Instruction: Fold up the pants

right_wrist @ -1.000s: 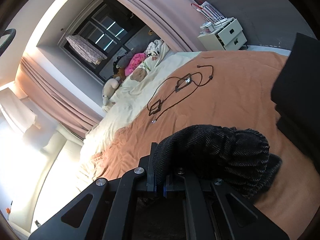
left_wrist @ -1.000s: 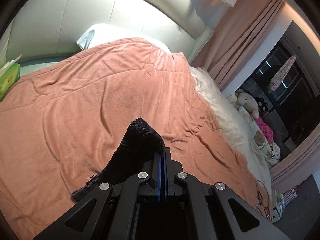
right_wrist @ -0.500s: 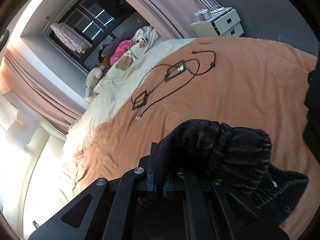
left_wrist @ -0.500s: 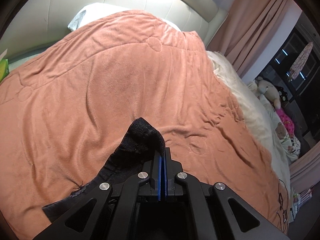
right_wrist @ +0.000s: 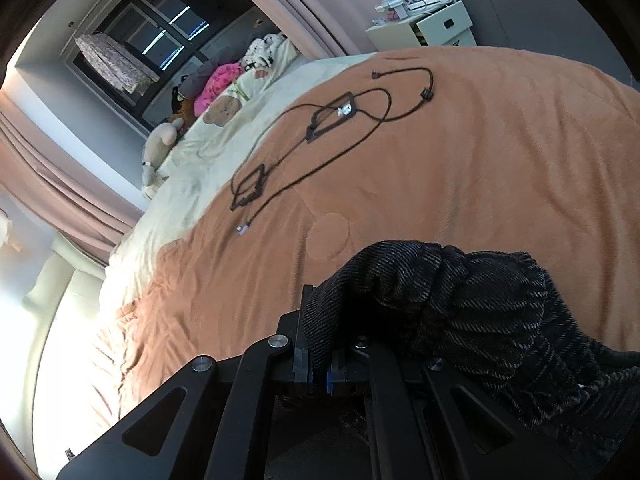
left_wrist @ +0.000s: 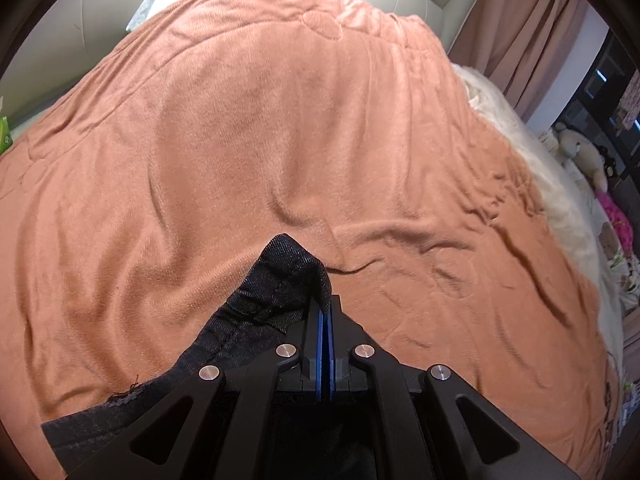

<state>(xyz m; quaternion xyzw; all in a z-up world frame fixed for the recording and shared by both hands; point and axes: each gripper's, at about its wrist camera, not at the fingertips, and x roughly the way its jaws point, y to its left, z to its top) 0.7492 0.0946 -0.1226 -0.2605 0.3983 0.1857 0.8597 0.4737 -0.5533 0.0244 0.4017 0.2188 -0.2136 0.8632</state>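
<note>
As both views sink closer to the wrinkled orange fleece blanket [left_wrist: 280, 140] vs a sec ago, the black woven pants [left_wrist: 280, 280] come down onto it near centre, so I judge a fold being laid. Left gripper [left_wrist: 324, 312] & right gripper [right_wrist: 318, 360] each pinch pant fabric; no containers w/ visible contents.

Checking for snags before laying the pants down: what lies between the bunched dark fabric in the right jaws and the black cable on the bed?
Only bare orange blanket between the dark pants and black cable, per right wrist view.
</note>
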